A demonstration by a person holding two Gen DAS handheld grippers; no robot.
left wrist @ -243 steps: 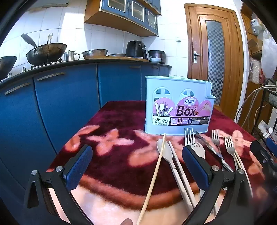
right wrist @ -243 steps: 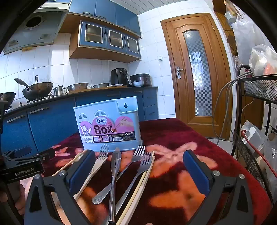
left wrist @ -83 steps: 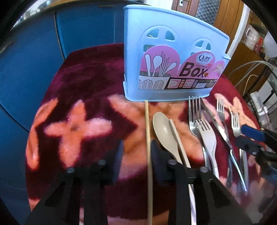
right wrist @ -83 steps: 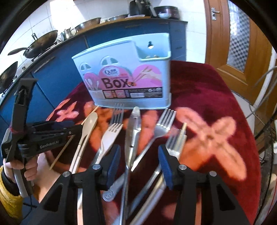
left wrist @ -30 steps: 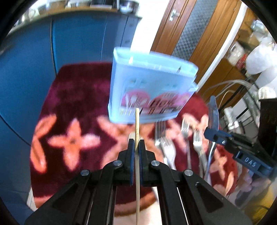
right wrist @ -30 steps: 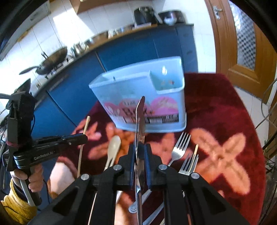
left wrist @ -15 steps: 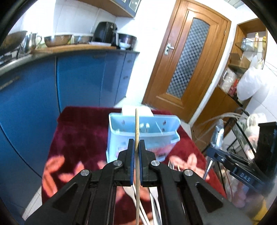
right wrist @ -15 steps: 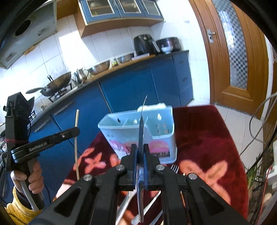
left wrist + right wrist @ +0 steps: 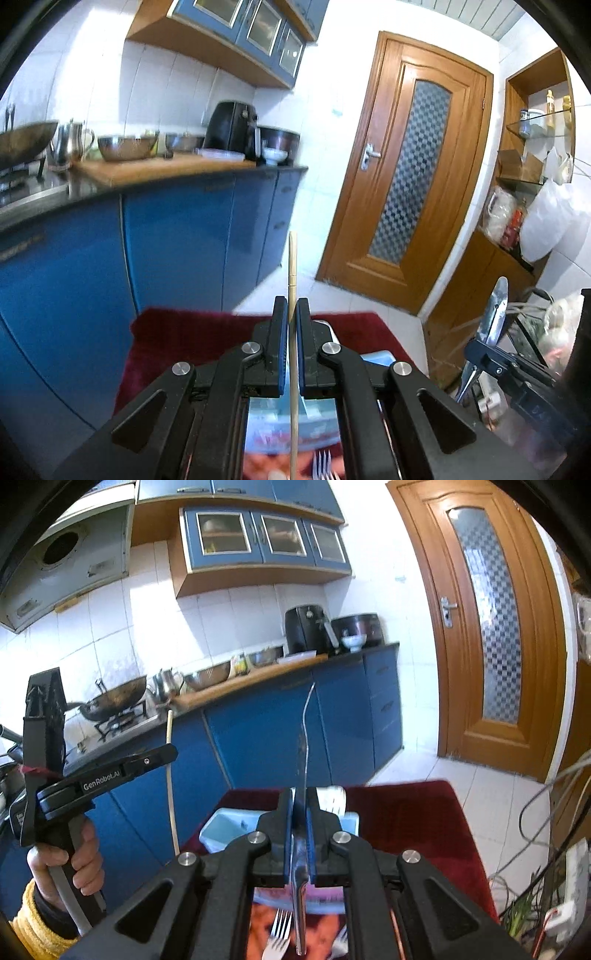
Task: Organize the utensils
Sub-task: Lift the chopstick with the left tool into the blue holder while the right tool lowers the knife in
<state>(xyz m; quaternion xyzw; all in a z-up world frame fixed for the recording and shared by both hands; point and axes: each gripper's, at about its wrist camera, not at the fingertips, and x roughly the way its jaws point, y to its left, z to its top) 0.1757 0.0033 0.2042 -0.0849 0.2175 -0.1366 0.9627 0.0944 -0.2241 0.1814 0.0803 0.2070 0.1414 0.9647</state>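
Kitchen, blue cabinets (image 9: 177, 236); both grippers lifted above the utensil box (image 9: 229, 825) on the red cloth (image 9: 406, 812).
Left gripper (image 9: 291, 325) is clamping a chopstick (image 9: 293, 266) upright; right gripper (image 9: 301, 812) is pinching a knife (image 9: 303, 738), blade up. Forks (image 9: 277, 938) are lying on the cloth in front of the box.

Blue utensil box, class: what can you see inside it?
In the right wrist view, the blue utensil box shows a bare pale floor at its left end. The right gripper and knife cover the rest.
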